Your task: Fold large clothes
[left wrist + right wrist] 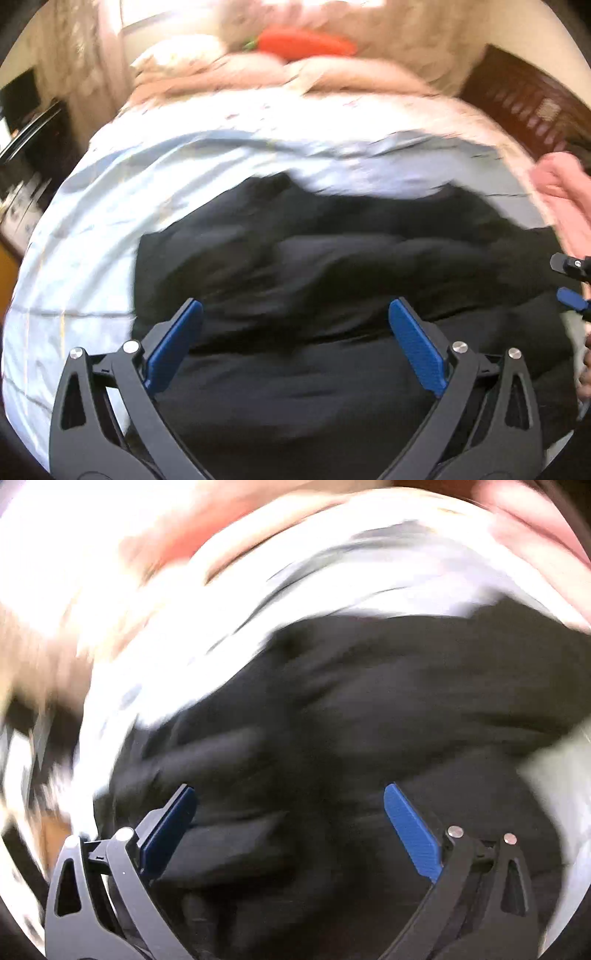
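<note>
Both my grippers, left gripper (295, 347) and right gripper (290, 830), spread wide, empty, over black garment (332, 277). Best: pinch 2 matching hem corners.

Matt black cloth garment (332, 266), smooth pale-blue bedsheet (110, 206), ribbed blue claw pads (417, 347)

pink bundle (565, 199) crowds black garment's (332, 258) right.

I see the garment (332, 258) spread on the bed sheet (92, 221), my left claw (295, 343) above its near part, the right claw (570, 284) at its right side, a quilt (258, 74) behind, a folded cloth (561, 192) on the right.
</note>
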Demonstrator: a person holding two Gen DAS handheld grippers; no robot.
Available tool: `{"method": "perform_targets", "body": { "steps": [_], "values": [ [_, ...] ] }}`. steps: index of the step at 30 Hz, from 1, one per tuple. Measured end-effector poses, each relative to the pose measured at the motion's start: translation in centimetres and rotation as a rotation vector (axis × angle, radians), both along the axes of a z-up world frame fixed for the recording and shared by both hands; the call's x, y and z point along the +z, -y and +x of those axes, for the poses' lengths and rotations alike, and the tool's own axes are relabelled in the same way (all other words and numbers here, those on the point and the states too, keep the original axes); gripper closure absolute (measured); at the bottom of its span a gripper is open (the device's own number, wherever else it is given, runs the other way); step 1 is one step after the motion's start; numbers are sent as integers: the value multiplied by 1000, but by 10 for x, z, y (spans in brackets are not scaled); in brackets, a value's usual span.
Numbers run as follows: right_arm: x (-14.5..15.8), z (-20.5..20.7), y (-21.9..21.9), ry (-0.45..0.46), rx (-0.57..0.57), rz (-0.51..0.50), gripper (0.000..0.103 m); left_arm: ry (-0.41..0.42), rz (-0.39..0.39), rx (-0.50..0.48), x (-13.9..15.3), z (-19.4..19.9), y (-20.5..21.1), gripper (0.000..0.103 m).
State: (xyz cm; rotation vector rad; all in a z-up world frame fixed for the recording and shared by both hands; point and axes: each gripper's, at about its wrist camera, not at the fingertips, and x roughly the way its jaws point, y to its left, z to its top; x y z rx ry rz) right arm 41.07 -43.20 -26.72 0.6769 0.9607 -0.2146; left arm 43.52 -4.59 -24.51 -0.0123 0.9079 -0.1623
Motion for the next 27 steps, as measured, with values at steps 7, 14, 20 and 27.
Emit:
{"method": "perform_targets", "body": {
  "steps": [7,14,20,27],
  "values": [
    [-44,-73,189,-82,-331,-98,1,-177,-116,51,-44,6,77,2],
    [-119,-60,267,54,-528,262,1,-144,81,53,-73,-2,106,2],
    [-100,-32,271,217,-600,232,28,-113,139,47,-81,-11,110,2],
    [-31,15,228,291,-261,-56,85,-137,123,36,-80,-8,107,2]
  ]
}}
